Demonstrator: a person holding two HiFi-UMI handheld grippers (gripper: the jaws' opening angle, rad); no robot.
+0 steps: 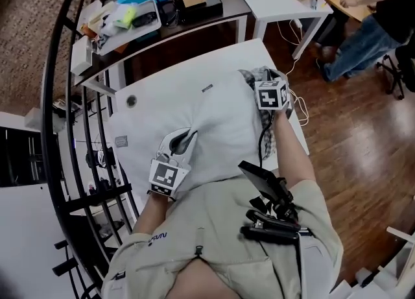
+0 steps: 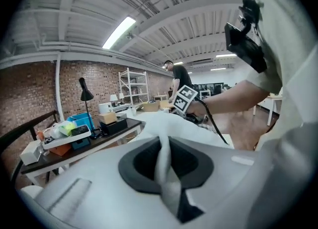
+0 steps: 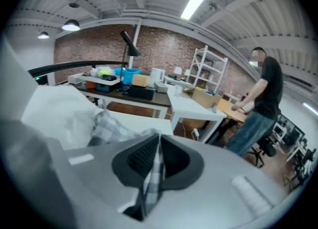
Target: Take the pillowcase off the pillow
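At the left, the left gripper (image 2: 163, 159) has its jaws nearly together, pinching a thin fold of white cloth that appears to be the pillow (image 1: 220, 129) itself rather than its cover. The pillow lies across the white table (image 1: 155, 87) in front of the person, most of its white body bare. Further right, the checked grey pillowcase (image 1: 251, 76) is bunched at the pillow's far right end, some of it trailing down the table's right edge. There the right gripper (image 3: 158, 162) is closed almost fully on a fold of that checked cloth, which runs up between its pads. The step in hand looks like the stripping pull, with one side anchoring the pillow and the other drawing the cover off, and it seems far along, since little of the pillow is covered. The next move probably calls for the right gripper to draw the checked cloth away to the right while the left keeps its pinch firm, because the thin white fold could slip and let the pillow drag along.
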